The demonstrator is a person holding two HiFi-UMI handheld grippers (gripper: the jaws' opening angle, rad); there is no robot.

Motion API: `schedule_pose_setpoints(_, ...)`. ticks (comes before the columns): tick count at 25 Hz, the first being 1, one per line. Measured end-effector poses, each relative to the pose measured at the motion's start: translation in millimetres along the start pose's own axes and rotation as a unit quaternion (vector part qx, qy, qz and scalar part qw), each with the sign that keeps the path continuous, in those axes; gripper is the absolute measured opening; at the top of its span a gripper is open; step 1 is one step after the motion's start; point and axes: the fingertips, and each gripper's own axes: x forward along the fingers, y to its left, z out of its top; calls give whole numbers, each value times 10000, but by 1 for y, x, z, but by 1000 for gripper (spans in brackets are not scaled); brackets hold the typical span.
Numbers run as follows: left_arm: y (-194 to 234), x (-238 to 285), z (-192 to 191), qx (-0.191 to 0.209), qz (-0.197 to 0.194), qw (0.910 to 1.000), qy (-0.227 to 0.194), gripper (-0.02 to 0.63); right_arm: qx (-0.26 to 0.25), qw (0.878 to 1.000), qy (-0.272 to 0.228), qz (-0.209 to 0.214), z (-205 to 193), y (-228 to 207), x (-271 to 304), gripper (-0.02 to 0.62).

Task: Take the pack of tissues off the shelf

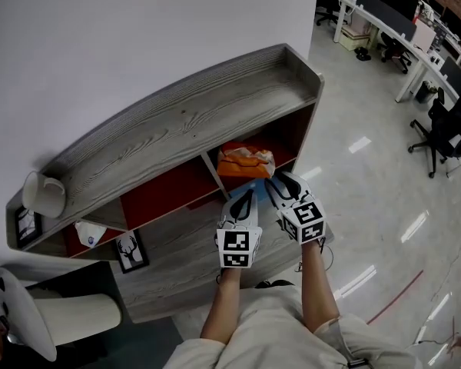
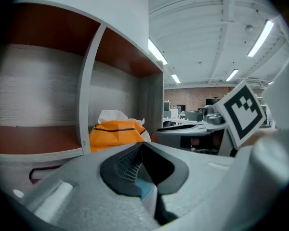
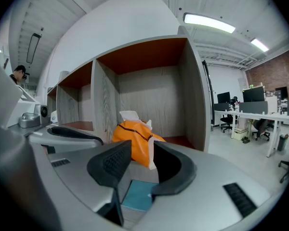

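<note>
The orange pack of tissues (image 1: pixel 244 160) lies in the right-hand compartment of the grey shelf (image 1: pixel 184 129), white tissue sticking out of its top. Both grippers hover just in front of that compartment. My left gripper (image 1: pixel 246 199) is shut, its jaws meeting at the tips with nothing between them; in the left gripper view (image 2: pixel 142 146) the pack (image 2: pixel 116 134) lies ahead and slightly left. My right gripper (image 1: pixel 280 184) is open. In the right gripper view (image 3: pixel 142 150) the pack (image 3: pixel 135 138) shows through the gap, a short way beyond the pads and untouched.
A flat blue item (image 3: pixel 138 196) lies on the shelf's lower ledge under the grippers. A white mug (image 1: pixel 42 193) stands on the shelf top at left, a deer picture (image 1: pixel 131 252) leans below. A white chair (image 1: pixel 61 317) sits at lower left. Office desks (image 1: pixel 415 21) lie to the right.
</note>
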Motion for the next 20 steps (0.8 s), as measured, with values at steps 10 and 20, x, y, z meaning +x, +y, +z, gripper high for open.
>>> schedule_pose_setpoints(10,4,11,-8,-11,-6,9999,126,11,-490,9984,241,-132,-3,-4,27,239)
schedule_pose_setpoints(20,5,3,-9,21,-32,10000,86,11,-1081,9932,413,-97,-2,3,45,245)
